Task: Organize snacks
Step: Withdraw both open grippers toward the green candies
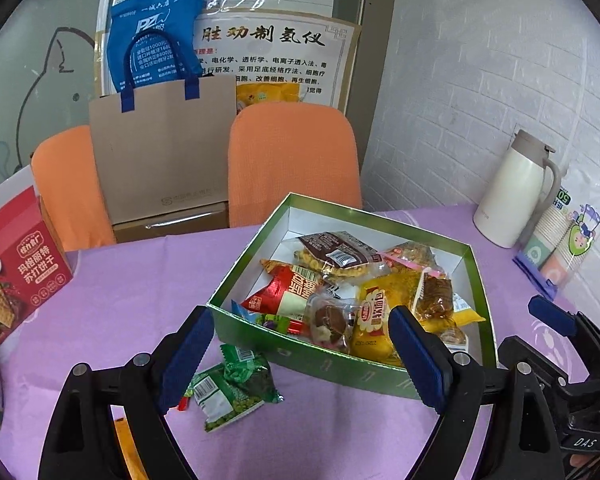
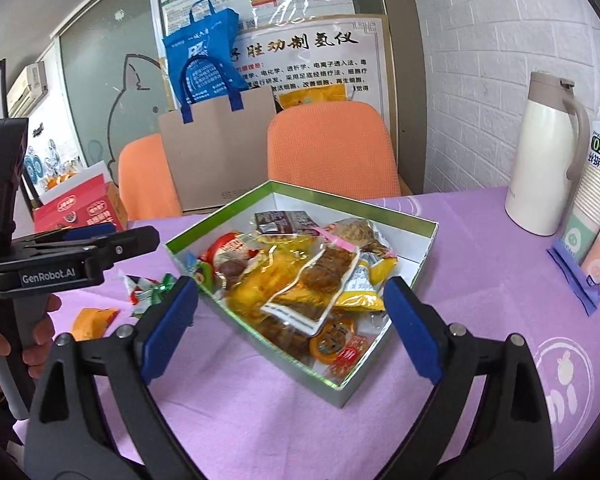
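1. Green-sided cardboard box point(image 1: 236, 322) with white inside, open-topped, set on the purple tablecloth point(image 1: 140, 280); same box point(image 2: 380, 394) seen from the right wrist view, one corner pointing toward the camera.
2. Heaped inside: red-and-white snack pack point(image 1: 288, 292), yellow bread pack point(image 1: 374, 320), clear pack of brown cakes with a dark label point(image 1: 336, 256), clear pouch of brown dried strips point(image 2: 320, 280), small round orange-lidded cup point(image 2: 332, 340) near the box's front corner.
3. Outside the box, on the cloth just beside its near left wall: crumpled green pea packet point(image 1: 232, 388), lying flat, touching nothing but the cloth as far as can be told.
4. Further left in the right wrist view: small orange wrapper point(image 2: 92, 320) and red-green-white candy wrappers point(image 2: 144, 288), loose on the cloth.
5. Left gripper point(image 1: 296, 356) spread wide, blue pads empty, hovering over the box's near edge and the green packet.
6. Right gripper point(image 2: 292, 324) likewise spread wide, nothing between the pads, poised above the box's near end.
7. Person's hand point(image 2: 36, 332) wrapped round the left gripper's handle at the left edge.
8. Red cracker carton point(image 1: 16, 264) at the table's left; white thermos jug point(image 1: 512, 192) and sleeve of paper cups point(image 1: 560, 240) at the right, by the white brick wall.
9. Two orange chair backs point(image 1: 292, 160) and a brown paper bag with blue handles point(image 1: 160, 148) behind the table.
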The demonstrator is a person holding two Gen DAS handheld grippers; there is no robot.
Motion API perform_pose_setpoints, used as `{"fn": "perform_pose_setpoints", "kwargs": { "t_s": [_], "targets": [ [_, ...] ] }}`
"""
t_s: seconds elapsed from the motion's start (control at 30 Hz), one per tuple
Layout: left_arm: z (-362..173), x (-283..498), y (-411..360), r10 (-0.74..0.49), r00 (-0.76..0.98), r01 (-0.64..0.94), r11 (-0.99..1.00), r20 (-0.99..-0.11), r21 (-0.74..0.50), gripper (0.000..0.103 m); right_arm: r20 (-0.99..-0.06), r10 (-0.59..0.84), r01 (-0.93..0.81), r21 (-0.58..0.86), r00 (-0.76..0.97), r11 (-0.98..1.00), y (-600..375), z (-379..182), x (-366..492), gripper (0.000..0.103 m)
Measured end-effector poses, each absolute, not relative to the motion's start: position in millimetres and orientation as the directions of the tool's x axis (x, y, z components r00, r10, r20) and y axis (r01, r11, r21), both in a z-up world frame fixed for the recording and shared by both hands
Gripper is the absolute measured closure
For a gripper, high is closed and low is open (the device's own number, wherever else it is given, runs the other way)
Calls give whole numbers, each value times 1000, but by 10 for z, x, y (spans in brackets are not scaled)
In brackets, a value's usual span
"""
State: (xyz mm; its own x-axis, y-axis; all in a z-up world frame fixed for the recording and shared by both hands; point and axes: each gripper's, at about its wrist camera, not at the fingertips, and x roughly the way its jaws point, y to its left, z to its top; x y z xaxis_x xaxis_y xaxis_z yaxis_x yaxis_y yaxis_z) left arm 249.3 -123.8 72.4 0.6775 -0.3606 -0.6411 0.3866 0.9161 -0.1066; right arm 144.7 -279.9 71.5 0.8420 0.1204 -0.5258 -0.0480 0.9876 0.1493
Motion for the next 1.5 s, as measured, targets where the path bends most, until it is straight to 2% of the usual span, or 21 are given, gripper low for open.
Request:
{"fn": "perform_pose_setpoints", "kwargs": {
  "t_s": [0.33, 0.53, 0.83, 1.13, 1.33, 1.5],
  "targets": [
    [969, 1947, -880, -377, 709, 398, 911, -596, -104, 12, -540, 199, -121, 177, 818, 977, -2509, 701, 1147, 9],
    [1052, 1795, -384, -323, 750, 327, 940, -577, -101, 12, -577, 254, -180, 184, 776, 966, -2228, 544, 1128, 9],
    [695, 1882, 146, -299, 710, 237, 954, -638, -183, 12, -619, 275, -220, 165, 736, 961, -1898, 364, 1191, 9],
    [334, 2145, -64, -389, 637, 263, 921, -666, -287, 13, -644, 237, -177, 157, 728, 972, -1975, 255, 1239, 10],
    [59, 2532, -231, -433, 580, 197, 896, -690, -397, 28, -662, 222, -157, 157, 716, 975, -2091, 165, 1294, 10],
    [-202, 2802, -379, -442, 535, 142, 887, -720, -438, 43, -679, 219, -147, 163, 701, 976, -2176, 86, 1360, 10]
  ]
}}
